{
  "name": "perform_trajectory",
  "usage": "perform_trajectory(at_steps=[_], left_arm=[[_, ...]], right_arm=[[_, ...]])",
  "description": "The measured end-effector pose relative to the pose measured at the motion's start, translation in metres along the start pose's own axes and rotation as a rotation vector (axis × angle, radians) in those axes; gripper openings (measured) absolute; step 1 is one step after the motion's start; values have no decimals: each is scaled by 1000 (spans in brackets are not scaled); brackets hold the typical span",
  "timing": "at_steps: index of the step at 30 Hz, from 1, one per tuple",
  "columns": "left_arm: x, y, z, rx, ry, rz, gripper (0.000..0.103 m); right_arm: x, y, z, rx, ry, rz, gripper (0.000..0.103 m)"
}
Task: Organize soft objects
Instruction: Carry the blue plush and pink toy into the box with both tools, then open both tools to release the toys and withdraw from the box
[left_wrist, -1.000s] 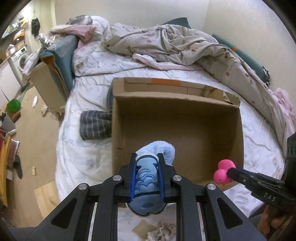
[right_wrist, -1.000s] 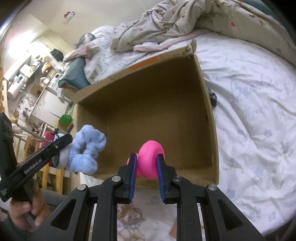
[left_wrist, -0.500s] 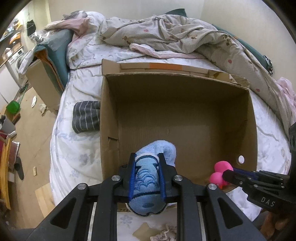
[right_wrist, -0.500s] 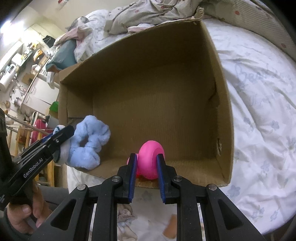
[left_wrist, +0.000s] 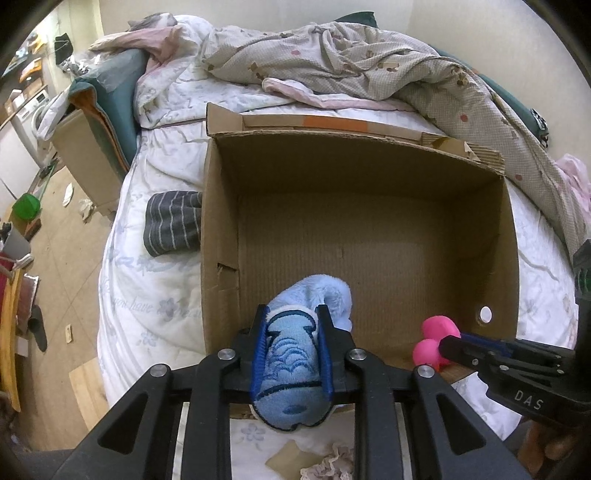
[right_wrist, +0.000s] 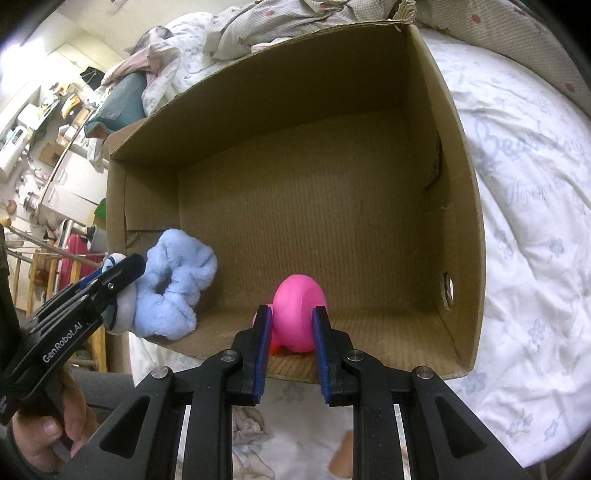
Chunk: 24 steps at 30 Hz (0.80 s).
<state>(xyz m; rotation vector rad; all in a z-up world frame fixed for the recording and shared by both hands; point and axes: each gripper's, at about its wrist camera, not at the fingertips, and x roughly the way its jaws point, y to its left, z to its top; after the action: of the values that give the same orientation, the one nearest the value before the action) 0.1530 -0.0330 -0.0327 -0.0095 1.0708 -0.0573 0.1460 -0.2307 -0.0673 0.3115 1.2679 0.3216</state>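
An open cardboard box (left_wrist: 369, 162) stands on the bed; it also shows in the right wrist view (right_wrist: 461, 221), and nothing lies on its floor. My left gripper (left_wrist: 291, 314) is shut on a light blue plush toy (left_wrist: 291, 354), held over the box's near left corner. The toy shows from the side in the right wrist view (right_wrist: 173, 288). My right gripper (right_wrist: 291, 314) is shut on a pink rubber duck (right_wrist: 299, 314), held over the box's near edge. The duck also shows in the left wrist view (left_wrist: 434, 341).
A dark striped cloth (left_wrist: 171, 221) lies on the bed left of the box. A rumpled beige quilt (left_wrist: 369, 70) lies behind the box. A small cloth item (right_wrist: 247, 424) lies on the bed below the grippers. The floor with clutter is at the left (left_wrist: 48, 229).
Both grippers have moved forward toward the box with their toys. The box's inside now fills more of both views.
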Motion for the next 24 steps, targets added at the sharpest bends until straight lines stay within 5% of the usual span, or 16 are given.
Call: perform_trajectory(at_steps=[3,5,7,11,12,14,22,24], left_arm=[[-3,-2,0,13,-10,11,33],[-6,-1,0,9,-31,31,62],[-13,0,1,-3,-66,47,72],[-19,3,4,-9,-88,41,72],[-19,3,4,-10,-89,37,72],[-21,4,5,-10,-89,33,72],[-22,5,3,-23,-81,20,72],[-22,5,3,-30,-78,16,81]], right_arm=[[1,0,1,5,1,3,23],[2,-1,1,7,2,5,23],[1,-2,2,14,-4,15,23],[-8,-5,3,19,-49,20,35],[-11,-5,4,18,-66,18,58],[-20,-4,5,18,-117,10,86],[-29,0,9,1,-160,-12,86],[-28,0,9,-1,-154,-17,86]])
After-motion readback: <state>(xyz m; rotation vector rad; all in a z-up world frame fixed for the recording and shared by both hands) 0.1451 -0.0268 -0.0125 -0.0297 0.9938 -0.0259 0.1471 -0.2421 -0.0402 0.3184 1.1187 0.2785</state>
